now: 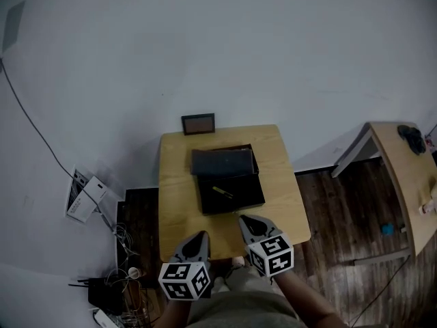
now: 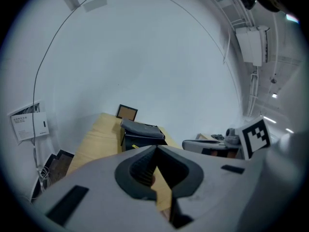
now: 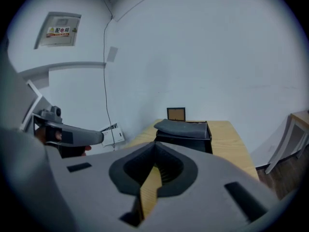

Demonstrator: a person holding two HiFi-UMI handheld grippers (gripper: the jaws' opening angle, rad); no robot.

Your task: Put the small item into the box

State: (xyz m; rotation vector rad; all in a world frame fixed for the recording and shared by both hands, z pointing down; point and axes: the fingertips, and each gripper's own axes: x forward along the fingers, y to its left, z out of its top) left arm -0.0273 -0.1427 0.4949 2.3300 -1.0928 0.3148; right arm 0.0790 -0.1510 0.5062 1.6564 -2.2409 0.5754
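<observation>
already the small item [image 1: 222, 192] lies inside the box [image 1: 246, 191] on the surface [image 1: 179, 203], long axis slanting far-left to near-right — left gripper [image 1: 202, 236] and right gripper [image 1: 243, 220] jaws pressed together, empty.

The box [image 1: 247, 191] is black, shallow and open. It stands on the worktop [image 1: 179, 203] closer to the far edge than the near one, roughly midway between the left and right edges. Its dark grey lid [image 1: 222, 161] lies across the box's far part. The small item [image 1: 222, 192], a thin yellowish stick, lies slantwise inside on the box's floor
</observation>
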